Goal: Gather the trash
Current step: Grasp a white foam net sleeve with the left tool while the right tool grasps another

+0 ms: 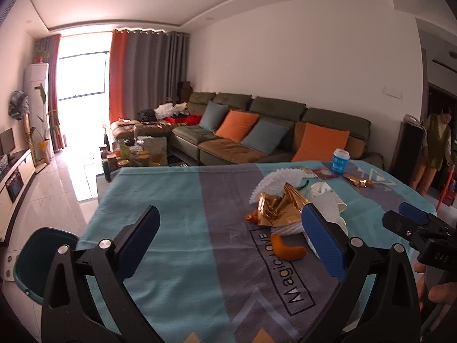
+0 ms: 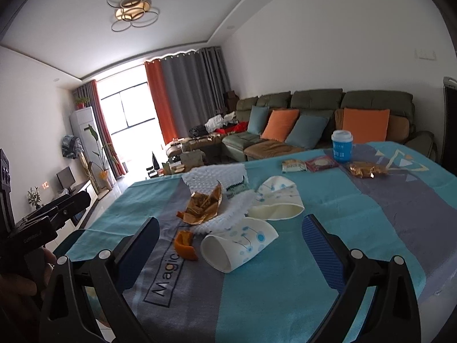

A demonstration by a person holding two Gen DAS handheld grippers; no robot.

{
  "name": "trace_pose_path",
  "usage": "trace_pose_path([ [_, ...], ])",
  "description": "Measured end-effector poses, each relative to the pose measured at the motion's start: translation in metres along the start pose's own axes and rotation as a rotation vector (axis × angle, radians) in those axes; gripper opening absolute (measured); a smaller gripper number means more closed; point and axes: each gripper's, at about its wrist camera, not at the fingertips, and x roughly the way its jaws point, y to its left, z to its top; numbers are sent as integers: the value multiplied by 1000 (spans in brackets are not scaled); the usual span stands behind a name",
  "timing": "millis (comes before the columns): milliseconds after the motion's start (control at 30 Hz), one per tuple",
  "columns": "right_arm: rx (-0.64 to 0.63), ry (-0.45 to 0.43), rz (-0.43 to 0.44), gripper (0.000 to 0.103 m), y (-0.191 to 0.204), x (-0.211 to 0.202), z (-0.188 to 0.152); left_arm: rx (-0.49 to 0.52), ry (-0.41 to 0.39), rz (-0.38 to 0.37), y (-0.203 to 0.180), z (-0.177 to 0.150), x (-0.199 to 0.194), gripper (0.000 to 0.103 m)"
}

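Note:
Trash lies in a heap on the teal and grey tablecloth (image 1: 171,200). It includes a crumpled gold wrapper (image 1: 274,211), a curled orange peel (image 1: 287,250), white foam netting (image 1: 271,181) and paper cups (image 1: 322,193). My left gripper (image 1: 230,208) is open and holds nothing, just left of the heap. In the right wrist view, a dotted paper cup (image 2: 242,243) lies on its side just ahead of my open right gripper (image 2: 231,220). Around it are the peel (image 2: 184,245), the wrapper (image 2: 202,205) and a second cup (image 2: 277,200).
A blue lidded cup (image 2: 342,145) stands at the table's far edge, with flat snack packets (image 2: 308,164) and a gold packet (image 2: 364,169) beside it. A dark teal bin (image 1: 42,245) sits off the table's left corner. Beyond are a sofa (image 1: 257,131) and a person (image 1: 434,148) in the right doorway.

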Motion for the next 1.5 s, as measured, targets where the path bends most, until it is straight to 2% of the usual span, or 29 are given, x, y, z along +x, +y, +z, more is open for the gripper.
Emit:
trace_pose_path([
  [133, 10, 33, -2, 96, -3, 17, 6, 11, 23, -23, -7, 5, 23, 97],
  [467, 48, 96, 7, 96, -15, 61, 20, 63, 15, -103, -27, 37, 88, 97],
  [800, 98, 159, 22, 96, -25, 95, 24, 150, 107, -147, -49, 46, 163, 96],
  [933, 137, 180, 32, 92, -31, 101, 22, 191, 195, -152, -57, 43, 196, 79],
  [967, 142, 182, 35, 91, -32, 102, 23, 195, 215, -157, -58, 41, 204, 72],
  [1067, 151, 192, 44, 88, -32, 105, 21, 212, 243, -168, -61, 38, 217, 65],
  [1100, 156, 196, 50, 84, -32, 106, 21, 219, 248, -174, -62, 37, 220, 58],
  [1133, 162, 198, 59, 83, -33, 107, 21, 223, 252, -179, -63, 36, 222, 56],
  [1267, 173, 210, 91, 73, -33, 112, 23, 230, 280, -211, -68, 30, 232, 26],
  [1333, 180, 224, 107, 67, -32, 116, 22, 228, 283, -223, -69, 28, 232, 18],
  [1400, 190, 231, 123, 52, -33, 117, 22, 224, 281, -227, -68, 28, 231, 12],
  [1433, 197, 238, 133, 50, -33, 119, 21, 219, 277, -227, -67, 29, 230, 11],
  [1467, 202, 243, 137, 43, -33, 119, 21, 217, 271, -227, -67, 29, 229, 10],
  [1500, 209, 248, 142, 32, -34, 120, 20, 216, 265, -227, -66, 29, 227, 9],
])
